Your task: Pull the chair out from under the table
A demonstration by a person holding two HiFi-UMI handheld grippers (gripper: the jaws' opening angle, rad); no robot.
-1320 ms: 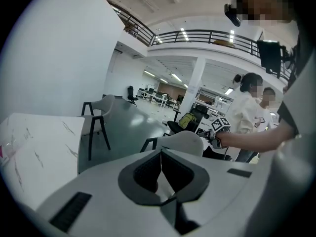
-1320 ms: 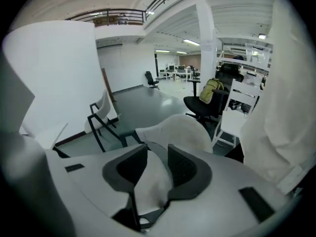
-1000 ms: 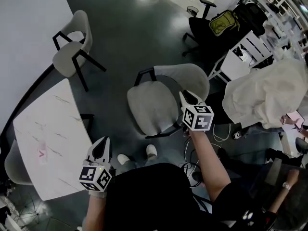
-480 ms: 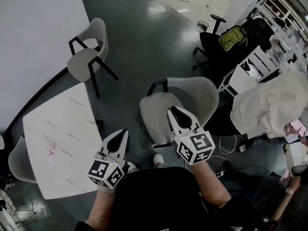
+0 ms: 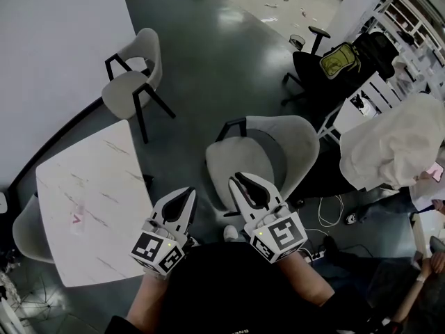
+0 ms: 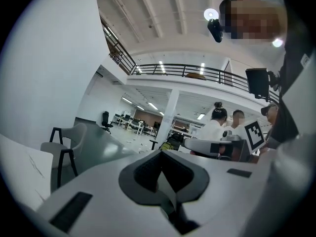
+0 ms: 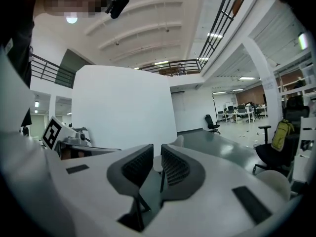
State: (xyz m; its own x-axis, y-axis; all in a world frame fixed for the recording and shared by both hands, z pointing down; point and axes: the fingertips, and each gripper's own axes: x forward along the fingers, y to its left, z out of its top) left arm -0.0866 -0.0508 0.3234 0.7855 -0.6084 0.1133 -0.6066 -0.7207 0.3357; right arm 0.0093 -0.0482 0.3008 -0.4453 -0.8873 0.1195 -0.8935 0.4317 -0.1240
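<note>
Head view: both grippers empty, chair standing clear of the table.
Grey chair (image 5: 233, 155) sits on dark floor to the right of the white marble table (image 5: 83, 193), apart from it, just beyond the gripper tips. Left gripper (image 5: 188, 193): fingers together, nothing held. Right gripper (image 5: 236, 181): fingers have just been closing, narrow gap left, nothing between them.
</note>
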